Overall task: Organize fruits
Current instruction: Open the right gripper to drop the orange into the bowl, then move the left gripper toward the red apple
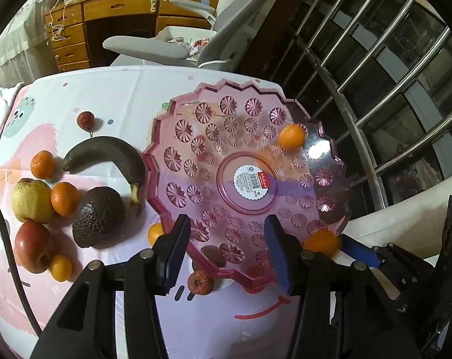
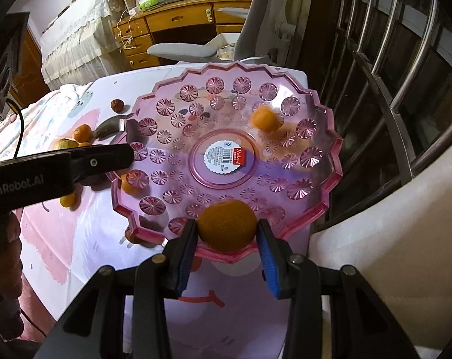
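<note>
A pink cut-glass plate [image 1: 250, 119] [image 2: 312, 137] stands on the patterned tablecloth. One small orange [image 1: 291, 137] [image 2: 265, 118] lies on its far right part. My left gripper [image 1: 227, 248] hangs open over the plate's near edge with nothing between its pads. My right gripper [image 2: 227, 227] is shut on another small orange [image 2: 227, 226] [image 1: 321, 242] just above the plate's near rim. Left of the plate lie a dark banana [image 1: 106, 155], an avocado [image 1: 98, 217], a yellow pear [image 1: 31, 199], a red apple [image 1: 33, 245] and several small oranges [image 1: 65, 199].
A lychee [image 1: 84, 119] lies at the back left, and a rough reddish fruit [image 1: 199, 282] sits by the plate's near edge. A metal railing [image 1: 375, 68] runs close along the right. A grey office chair [image 1: 154, 46] and a wooden desk [image 1: 76, 27] stand behind the table.
</note>
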A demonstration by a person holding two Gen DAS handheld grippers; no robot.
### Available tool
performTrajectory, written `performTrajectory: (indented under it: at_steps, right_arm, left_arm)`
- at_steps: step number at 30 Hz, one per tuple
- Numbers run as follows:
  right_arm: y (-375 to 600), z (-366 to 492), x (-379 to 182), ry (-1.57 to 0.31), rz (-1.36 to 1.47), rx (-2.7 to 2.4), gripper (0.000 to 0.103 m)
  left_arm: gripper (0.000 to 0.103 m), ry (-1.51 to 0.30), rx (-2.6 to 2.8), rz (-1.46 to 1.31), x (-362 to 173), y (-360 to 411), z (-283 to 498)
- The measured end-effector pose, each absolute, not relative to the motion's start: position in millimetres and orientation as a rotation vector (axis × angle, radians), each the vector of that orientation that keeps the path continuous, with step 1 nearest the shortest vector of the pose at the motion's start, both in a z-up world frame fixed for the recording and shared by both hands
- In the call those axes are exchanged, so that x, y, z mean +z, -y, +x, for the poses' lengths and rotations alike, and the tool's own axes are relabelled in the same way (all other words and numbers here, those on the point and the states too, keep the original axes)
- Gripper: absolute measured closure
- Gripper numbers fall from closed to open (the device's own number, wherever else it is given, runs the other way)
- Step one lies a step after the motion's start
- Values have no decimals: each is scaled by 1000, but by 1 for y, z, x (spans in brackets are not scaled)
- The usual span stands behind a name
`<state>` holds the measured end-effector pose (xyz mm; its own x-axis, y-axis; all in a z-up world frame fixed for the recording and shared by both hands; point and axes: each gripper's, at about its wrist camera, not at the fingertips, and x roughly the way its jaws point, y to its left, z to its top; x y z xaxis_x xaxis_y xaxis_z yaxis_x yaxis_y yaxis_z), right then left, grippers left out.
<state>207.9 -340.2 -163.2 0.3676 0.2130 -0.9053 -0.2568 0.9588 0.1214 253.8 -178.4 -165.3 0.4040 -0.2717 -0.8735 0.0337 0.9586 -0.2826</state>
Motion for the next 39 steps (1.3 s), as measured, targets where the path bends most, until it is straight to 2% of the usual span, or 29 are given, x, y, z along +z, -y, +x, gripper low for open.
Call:
performTrajectory:
  at_steps: [3, 8, 23, 39]
  right_arm:
    - [340, 206, -158, -1132, -30, 309, 62]
    - [336, 202, -152, -1108, -21, 315, 55]
    - [319, 173, -150, -1143, 66, 215, 55]
    - [245, 86, -153, -1155, 322, 22, 55]
  left_arm:
    - [53, -1133, -188, -247, -163, 171, 248]
    - [53, -1122, -172, -270, -160, 158, 236]
    - [53, -1144, -169, -238, -157, 107, 185]
    - [53, -1180, -326, -76, -151, 19, 120]
